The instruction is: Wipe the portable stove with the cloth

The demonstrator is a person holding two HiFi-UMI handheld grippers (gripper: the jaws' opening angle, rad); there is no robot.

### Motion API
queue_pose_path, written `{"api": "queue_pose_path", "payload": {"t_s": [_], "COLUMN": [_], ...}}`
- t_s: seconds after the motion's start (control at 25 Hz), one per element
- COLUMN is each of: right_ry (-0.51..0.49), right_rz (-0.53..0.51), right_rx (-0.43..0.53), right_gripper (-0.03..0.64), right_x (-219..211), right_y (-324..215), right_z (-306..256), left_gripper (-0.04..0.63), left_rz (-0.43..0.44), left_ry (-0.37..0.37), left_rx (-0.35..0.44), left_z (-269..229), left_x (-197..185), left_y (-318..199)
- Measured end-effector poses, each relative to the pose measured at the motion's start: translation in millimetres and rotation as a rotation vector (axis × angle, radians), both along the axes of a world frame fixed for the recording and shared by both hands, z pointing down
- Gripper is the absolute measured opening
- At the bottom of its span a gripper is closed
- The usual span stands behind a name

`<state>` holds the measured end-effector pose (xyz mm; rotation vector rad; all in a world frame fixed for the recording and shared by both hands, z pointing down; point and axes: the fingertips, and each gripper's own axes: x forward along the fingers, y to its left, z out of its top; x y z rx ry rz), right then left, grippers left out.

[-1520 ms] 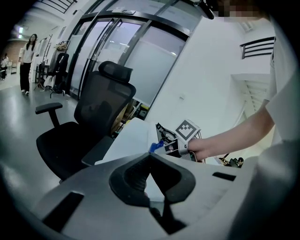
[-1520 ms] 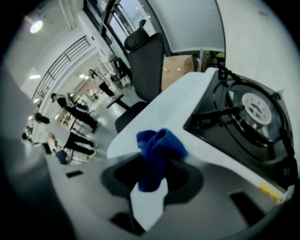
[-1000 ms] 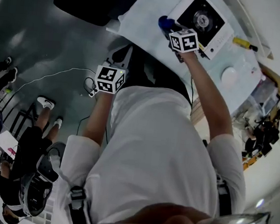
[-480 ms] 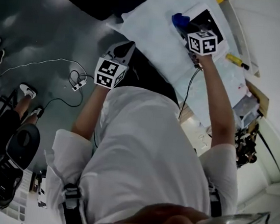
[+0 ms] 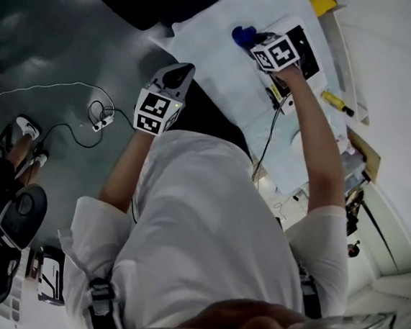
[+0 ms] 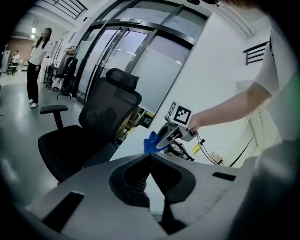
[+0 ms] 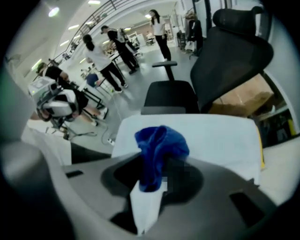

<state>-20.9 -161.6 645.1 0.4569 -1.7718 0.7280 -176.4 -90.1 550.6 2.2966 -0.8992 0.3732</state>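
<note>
Right tongs clamped on blue cloth over white worktop; left tongs closed, empty, off the worktop.

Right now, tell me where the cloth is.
The cloth is bunched in the shut jaws of the right tool. In the head view it sits top centre, just left of the stove, above the white-covered table.
</note>
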Motion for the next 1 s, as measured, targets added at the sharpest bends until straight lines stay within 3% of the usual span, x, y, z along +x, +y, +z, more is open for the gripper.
{"api": "queue_pose_path", "payload": {"t_s": [0.28, 0.68, 1.0], "right_ry": [0.112, 0.205, 0.220], "right_rz": [-0.169, -0.153, -0.104], "right_rx": [-0.145, -0.159, -0.154], "right_gripper": [0.132, 0.132, 0.132], "right_x": [-0.8, 41.8, 83.6], "right_y": [6.5, -39.4, -73.9], "right_z": [32.6, 44.9, 47.5], "left_gripper": [0.032, 0.032, 0.032], "left_rz": [-0.005, 0.002, 0.035], "left_ry": [-0.005, -0.025, -0.019], "left_rx": [0.006, -0.006, -0.010], "left_z": [3.4, 8.7, 8.4], "left_x": [13.2, 19.3, 47.8], "left_y": [-11.5, -24.5, -29.8]}}
